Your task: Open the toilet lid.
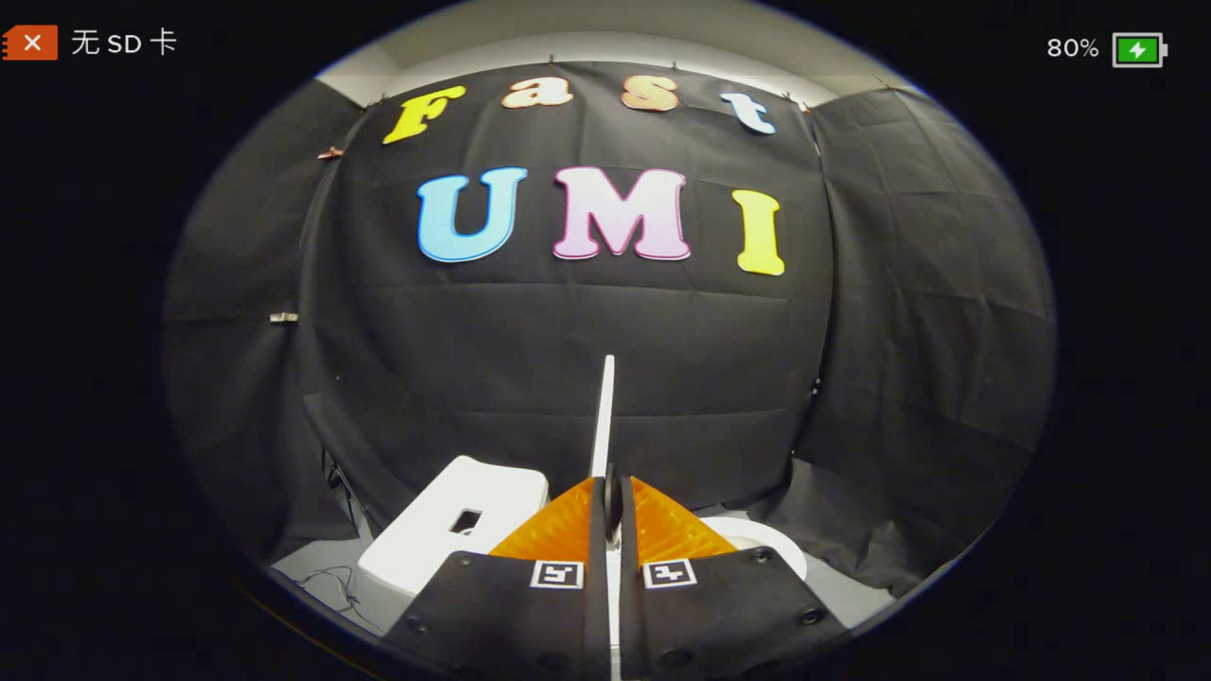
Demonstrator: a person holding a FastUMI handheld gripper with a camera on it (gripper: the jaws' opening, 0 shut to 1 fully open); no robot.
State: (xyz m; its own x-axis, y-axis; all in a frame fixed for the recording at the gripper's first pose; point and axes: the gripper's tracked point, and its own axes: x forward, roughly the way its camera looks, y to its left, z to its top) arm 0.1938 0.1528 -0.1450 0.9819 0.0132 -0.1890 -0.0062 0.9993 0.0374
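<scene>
- Tongs (612, 515) nearly closed, both fingers pinching thin white plastic toilet lid (603, 416), which stands edge-on, upright.
- White toilet tank (454, 525) beside fingers; bowl rim (757, 539) on other side.

Smooth glossy toilet lid (603, 416) and tank (454, 525); creased matt cloth wall (568, 359).

The tongs (612, 501) carry ribbed pads, black screw-fastened mounts (each bearing a square marker).
</scene>
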